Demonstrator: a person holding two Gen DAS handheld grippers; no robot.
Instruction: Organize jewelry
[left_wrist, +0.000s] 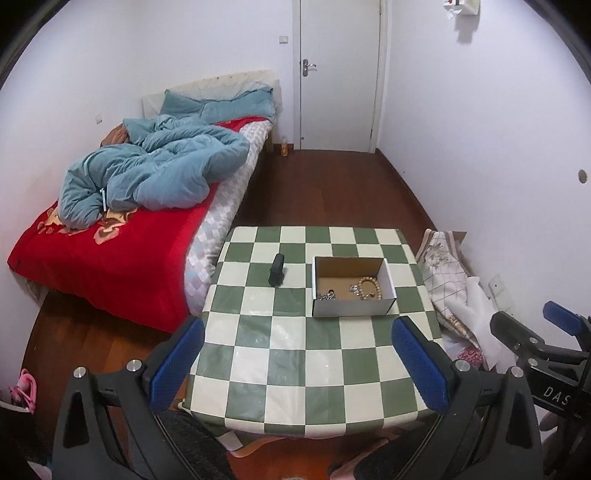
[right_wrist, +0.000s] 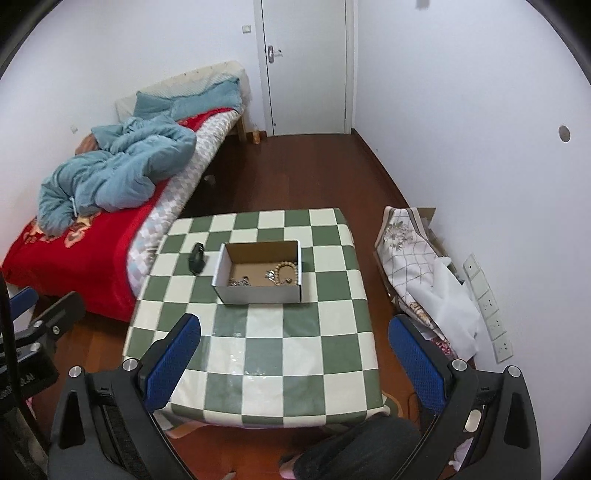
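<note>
Nearest to me, my left gripper (left_wrist: 299, 363) hangs above the near edge of the table (left_wrist: 258, 354) with its blue-padded fingers (left_wrist: 177, 363) spread wide and nothing between them. My right gripper (right_wrist: 293, 360) sits at much the same height on its side, its jaws just as wide apart and also holding nothing. In the left wrist view I catch the right gripper's black frame and one blue pad at the far right; in the right wrist view the left gripper's frame shows at the far left.

Below both, the table carries a green-and-cream checkered cloth. Toward its far half stands an open cardboard box (right_wrist: 258, 273), white outside and brown inside. The jewelry lies in it: a wooden bead bracelet (right_wrist: 286, 271) near the right wall, a small metallic piece (right_wrist: 270, 275) touching or just beside it, and a silvery chain cluster (right_wrist: 239, 282) by the front wall. Just left of the box, on the cloth, a small black object (right_wrist: 196, 258) stands apart; I cannot tell what it is.

Beyond the table's left side is a bed (left_wrist: 92, 254) with a red blanket and a rumpled blue duvet (left_wrist: 155, 173). Folded fabric (right_wrist: 413, 258) leans against the right wall. A white door (left_wrist: 338, 74) closes the far end.
</note>
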